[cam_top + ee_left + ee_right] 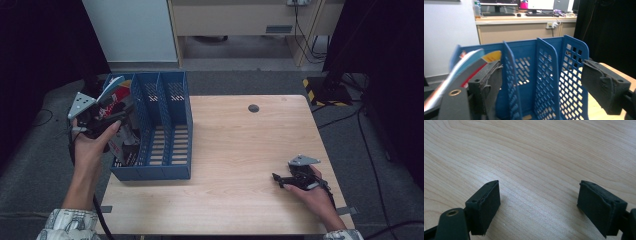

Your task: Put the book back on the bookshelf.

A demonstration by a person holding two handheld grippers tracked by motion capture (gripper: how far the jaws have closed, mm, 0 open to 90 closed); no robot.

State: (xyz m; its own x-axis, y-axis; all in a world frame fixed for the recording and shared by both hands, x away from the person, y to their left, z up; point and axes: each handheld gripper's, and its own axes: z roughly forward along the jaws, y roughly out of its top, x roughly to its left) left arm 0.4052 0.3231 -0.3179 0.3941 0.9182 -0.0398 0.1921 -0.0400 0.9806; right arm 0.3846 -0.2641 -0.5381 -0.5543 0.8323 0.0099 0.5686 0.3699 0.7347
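Observation:
A blue three-slot file rack stands at the table's left edge. Its leftmost slot holds leaning magazines with blue, red and yellow covers. My left gripper hovers at that slot beside the magazines, held in a hand. In the left gripper view the jaws of the left gripper stand wide apart, with the magazines outside the left pad and the rack's dividers beyond. My right gripper rests low on the wood at the front right. Its jaws are open over bare wood.
The wooden table has a dark round cable hole near its far edge. Beyond it are a white cabinet, floor cables and a stand base with yellow-black tape. Dark curtains flank both sides.

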